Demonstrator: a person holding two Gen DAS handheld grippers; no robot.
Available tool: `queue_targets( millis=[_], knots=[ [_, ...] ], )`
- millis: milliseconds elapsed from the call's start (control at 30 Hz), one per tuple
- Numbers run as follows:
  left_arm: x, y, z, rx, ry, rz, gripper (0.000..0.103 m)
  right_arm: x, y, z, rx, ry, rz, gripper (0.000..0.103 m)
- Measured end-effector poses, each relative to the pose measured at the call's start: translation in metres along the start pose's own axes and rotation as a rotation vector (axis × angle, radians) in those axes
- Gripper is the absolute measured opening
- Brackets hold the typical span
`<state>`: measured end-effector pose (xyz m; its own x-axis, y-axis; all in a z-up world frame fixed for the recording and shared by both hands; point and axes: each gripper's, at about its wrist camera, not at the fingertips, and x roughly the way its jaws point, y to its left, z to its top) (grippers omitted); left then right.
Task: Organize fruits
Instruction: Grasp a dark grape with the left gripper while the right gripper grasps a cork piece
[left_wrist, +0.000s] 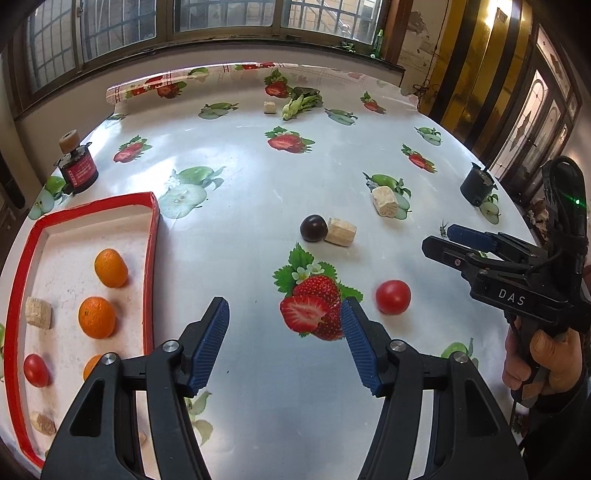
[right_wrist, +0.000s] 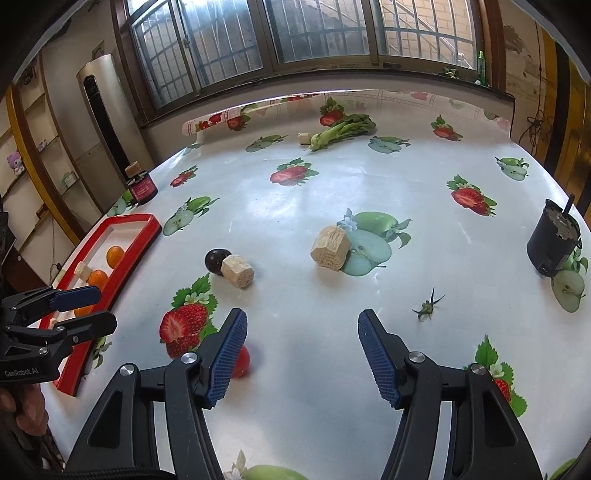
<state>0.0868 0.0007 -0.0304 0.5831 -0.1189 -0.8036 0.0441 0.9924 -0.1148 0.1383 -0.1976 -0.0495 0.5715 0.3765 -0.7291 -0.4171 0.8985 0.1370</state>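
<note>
My left gripper (left_wrist: 285, 310) is open over the fruit-print tablecloth, with only a printed strawberry between its fingers. A red tomato (left_wrist: 393, 296) lies just right of its right finger. Farther off, a dark plum (left_wrist: 313, 228) touches a tan wooden block (left_wrist: 341, 231). The red-rimmed tray (left_wrist: 149, 258) at the left holds oranges (left_wrist: 110, 267), a tomato (left_wrist: 36, 370) and blocks. My right gripper (right_wrist: 303, 319) is open and empty. The red tomato (right_wrist: 242, 363) sits partly hidden behind its left finger. The plum (right_wrist: 216, 260) lies ahead and to the left.
A second block (right_wrist: 330, 247) lies mid-table. A leafy green vegetable (right_wrist: 340, 129) lies at the far edge. One dark jar (right_wrist: 142, 188) stands beyond the tray and a black pot (right_wrist: 554, 243) at the right. A small green stem (right_wrist: 428, 304) lies near the right gripper.
</note>
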Motion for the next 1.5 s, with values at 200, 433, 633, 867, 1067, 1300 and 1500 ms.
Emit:
queue_targets(
  millis=[200, 433, 633, 867, 1067, 1300, 1500],
  knots=[
    [0.017, 0.006, 0.012, -0.018, 0.013, 0.011, 0.061, 0.015, 0.012, 0.014, -0.035, 0.016, 0.045, 0.058],
    [0.029, 0.02, 0.013, -0.047, 0.036, 0.026, 0.061, 0.05, 0.04, 0.024, -0.087, 0.067, 0.11, 0.047],
    [0.039, 0.021, 0.018, -0.052, 0.056, 0.014, 0.061, 0.08, 0.051, 0.029, -0.093, 0.114, 0.141, 0.043],
    [0.061, 0.001, 0.036, -0.029, 0.07, -0.022, 0.061, 0.07, 0.04, 0.029, -0.067, 0.077, 0.137, 0.027],
    [0.092, -0.021, 0.053, -0.012, 0.087, -0.046, 0.053, 0.041, 0.011, 0.028, -0.004, 0.022, 0.086, 0.027],
    [0.091, -0.03, 0.048, 0.036, 0.079, -0.036, 0.02, 0.018, -0.006, 0.022, 0.039, -0.008, 0.066, 0.027],
    [0.068, -0.023, 0.038, 0.022, 0.052, -0.049, 0.019, 0.002, -0.001, 0.022, 0.037, -0.039, 0.069, 0.027]
  ],
)
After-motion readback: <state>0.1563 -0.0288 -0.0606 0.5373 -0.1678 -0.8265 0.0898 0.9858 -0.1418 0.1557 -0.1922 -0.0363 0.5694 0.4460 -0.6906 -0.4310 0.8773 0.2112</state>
